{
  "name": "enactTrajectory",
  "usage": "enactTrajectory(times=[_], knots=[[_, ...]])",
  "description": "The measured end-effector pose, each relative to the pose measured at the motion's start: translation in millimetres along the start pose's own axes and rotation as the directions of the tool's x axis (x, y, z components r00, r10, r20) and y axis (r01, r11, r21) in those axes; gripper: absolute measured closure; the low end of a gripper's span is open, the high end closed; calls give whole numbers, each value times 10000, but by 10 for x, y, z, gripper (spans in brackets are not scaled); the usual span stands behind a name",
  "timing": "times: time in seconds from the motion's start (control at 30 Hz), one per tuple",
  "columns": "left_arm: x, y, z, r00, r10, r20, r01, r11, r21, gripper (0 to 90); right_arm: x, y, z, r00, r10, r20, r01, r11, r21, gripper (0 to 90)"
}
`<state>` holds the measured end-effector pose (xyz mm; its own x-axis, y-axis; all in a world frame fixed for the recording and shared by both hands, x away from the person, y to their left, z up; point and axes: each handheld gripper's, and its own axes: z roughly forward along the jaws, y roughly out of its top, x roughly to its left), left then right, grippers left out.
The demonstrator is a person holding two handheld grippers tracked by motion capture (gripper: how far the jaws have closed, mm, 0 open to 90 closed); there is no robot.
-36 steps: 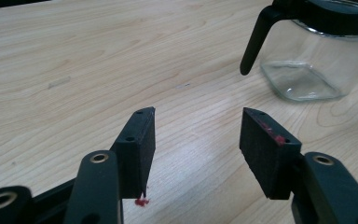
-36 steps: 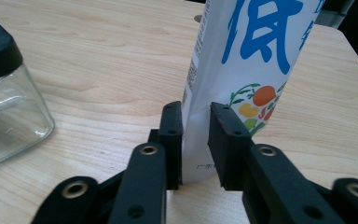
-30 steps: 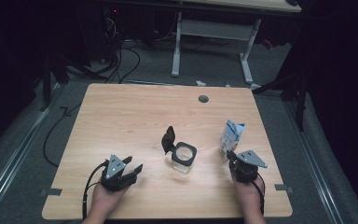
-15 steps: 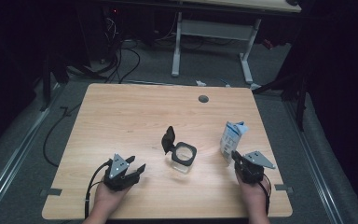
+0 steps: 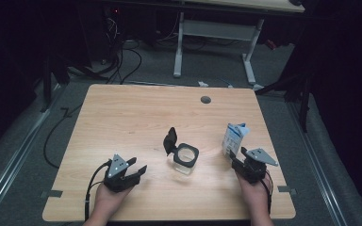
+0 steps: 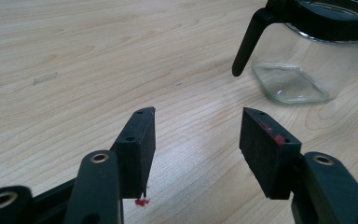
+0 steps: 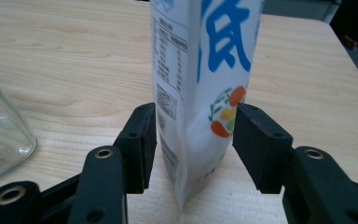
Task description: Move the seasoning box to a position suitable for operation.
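A white pouch (image 5: 233, 138) with blue print stands upright on the wooden table (image 5: 122, 117) at the right. My right gripper (image 5: 238, 161) sits just in front of it. In the right gripper view the pouch (image 7: 200, 56) stands between the jaws of my right gripper (image 7: 196, 116), which have just been opening and no longer squeeze it. A clear glass jar (image 5: 185, 159) with its black lid flipped up stands mid-table. My left gripper (image 5: 137, 165) rests to its left, open. In the left gripper view my left gripper (image 6: 198, 121) holds nothing, and the jar (image 6: 307, 60) is ahead at upper right.
A dark round grommet (image 5: 205, 100) is set into the table's far side. Tape marks (image 5: 52, 193) lie by the near corners. Cables and the white legs of another desk (image 5: 179, 47) lie on the floor beyond the far edge. The jar (image 7: 0, 135) stands left of the right gripper.
My right hand has shifted slightly toward the near edge. The pouch stays upright in the same spot. My left gripper and the jar have not moved.
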<state>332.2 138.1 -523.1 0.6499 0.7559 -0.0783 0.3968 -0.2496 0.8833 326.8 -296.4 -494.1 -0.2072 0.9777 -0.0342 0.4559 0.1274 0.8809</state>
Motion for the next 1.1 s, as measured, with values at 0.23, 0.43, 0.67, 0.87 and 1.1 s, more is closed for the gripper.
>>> enactTrajectory(times=[0.23,0.43,0.67,0.87,1.1], knots=[[74,9,0,9993,-141,360,140,9999,27,461,-5,100,10,9999,131,92,-133,9997,221,479],[139,4,-5,9979,-396,508,395,9992,18,449,32,166,44,9995,-54,317,51,9999,89,491],[122,-5,-7,9975,-495,503,494,9988,44,448,102,208,95,9991,-238,337,232,9996,174,524],[112,-19,23,9970,-583,511,578,9983,115,448,9,184,83,9998,44,203,-49,9997,260,666],[106,-20,9,9960,-725,528,729,9973,-61,448,-27,163,85,9999,105,107,-108,9998,194,786]])
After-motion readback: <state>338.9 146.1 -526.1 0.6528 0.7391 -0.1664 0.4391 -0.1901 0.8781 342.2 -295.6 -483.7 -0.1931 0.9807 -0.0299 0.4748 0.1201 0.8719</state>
